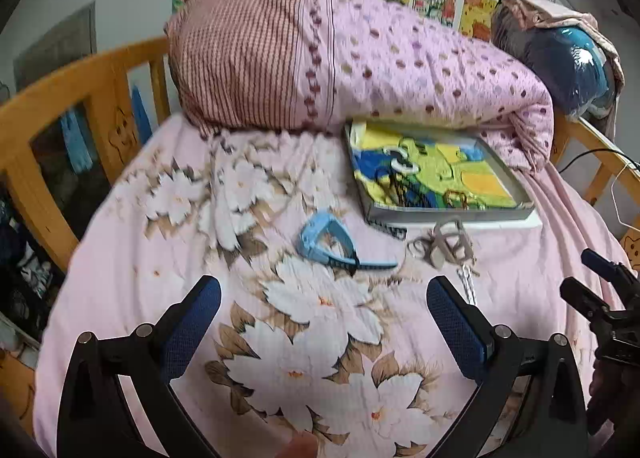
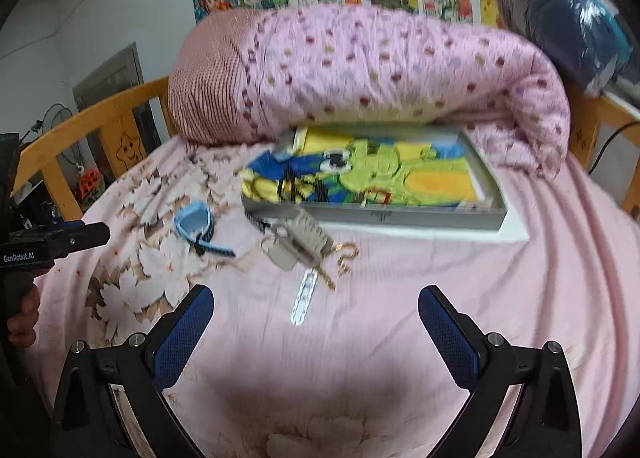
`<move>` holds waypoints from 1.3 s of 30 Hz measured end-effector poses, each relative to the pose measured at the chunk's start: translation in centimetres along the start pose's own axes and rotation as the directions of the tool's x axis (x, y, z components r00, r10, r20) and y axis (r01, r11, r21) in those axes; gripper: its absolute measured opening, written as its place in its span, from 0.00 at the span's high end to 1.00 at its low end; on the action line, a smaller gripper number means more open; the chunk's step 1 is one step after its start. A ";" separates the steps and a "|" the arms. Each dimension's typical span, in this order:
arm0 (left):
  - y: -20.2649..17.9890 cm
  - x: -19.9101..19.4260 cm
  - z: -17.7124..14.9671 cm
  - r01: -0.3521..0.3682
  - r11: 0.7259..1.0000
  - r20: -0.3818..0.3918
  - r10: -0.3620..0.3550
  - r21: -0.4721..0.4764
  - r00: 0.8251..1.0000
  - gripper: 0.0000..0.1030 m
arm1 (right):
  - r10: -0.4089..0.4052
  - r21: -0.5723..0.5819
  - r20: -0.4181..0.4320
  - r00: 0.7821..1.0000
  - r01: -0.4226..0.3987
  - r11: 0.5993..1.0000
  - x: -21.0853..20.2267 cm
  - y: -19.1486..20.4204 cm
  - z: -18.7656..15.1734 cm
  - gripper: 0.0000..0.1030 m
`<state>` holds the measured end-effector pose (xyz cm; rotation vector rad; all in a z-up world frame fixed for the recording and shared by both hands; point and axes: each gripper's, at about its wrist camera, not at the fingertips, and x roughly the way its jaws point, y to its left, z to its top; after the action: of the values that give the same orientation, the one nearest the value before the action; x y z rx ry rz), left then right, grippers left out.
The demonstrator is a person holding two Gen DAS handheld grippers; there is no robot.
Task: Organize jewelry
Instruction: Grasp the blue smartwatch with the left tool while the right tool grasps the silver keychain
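A light blue watch point(image 1: 328, 238) point(image 2: 196, 224) lies on the flowered pink sheet. To its right lies a pile with a grey watch point(image 1: 444, 246) point(image 2: 296, 242), a thin gold chain point(image 2: 344, 254) and a flat silver bracelet point(image 2: 304, 298) point(image 1: 468, 284). Behind them stands a shallow grey tray point(image 1: 452, 214) point(image 2: 380, 216) with a colourful cartoon lining and a few dark pieces in it. My left gripper point(image 1: 324, 310) hovers open, short of the blue watch. The right gripper point(image 2: 316, 314) is open just before the silver bracelet. Neither holds anything.
A rolled pink dotted quilt point(image 1: 360, 58) point(image 2: 380, 70) lies right behind the tray. Wooden bed rails point(image 1: 80, 90) point(image 2: 100, 110) close the left and right sides. A blue plastic-wrapped bundle point(image 1: 572, 66) sits at the back right. A hand point(image 2: 24, 314) holds the left gripper's handle.
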<state>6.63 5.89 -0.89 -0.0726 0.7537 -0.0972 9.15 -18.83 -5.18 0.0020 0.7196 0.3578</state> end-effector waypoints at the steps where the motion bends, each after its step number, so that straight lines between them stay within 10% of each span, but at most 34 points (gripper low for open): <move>1: 0.2 0.5 -0.1 0.016 1.000 -0.020 -0.016 -0.007 1.000 0.02 | 0.014 0.008 -0.023 1.000 -0.013 1.000 0.6 -0.1 -0.2 0.00; 15: 0.5 6.6 0.3 0.058 0.998 -0.076 -0.056 0.032 0.996 0.02 | 0.170 0.084 -0.160 0.972 -0.158 0.984 6.4 -0.9 -0.9 0.02; 34: 2.0 13.3 1.6 0.048 0.997 -0.079 -0.043 0.055 0.996 0.04 | 0.115 0.083 -0.214 0.970 -0.099 0.992 11.2 -0.1 -0.3 0.75; 39: 2.1 14.3 1.5 0.087 0.994 -0.107 -0.080 0.060 0.991 0.31 | 0.125 0.063 -0.215 0.969 -0.114 0.992 11.5 0.5 -0.1 0.86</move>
<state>18.16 6.35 -9.70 -0.0379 0.8516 -0.2064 16.93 -14.73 -12.57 0.0542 0.9487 0.4601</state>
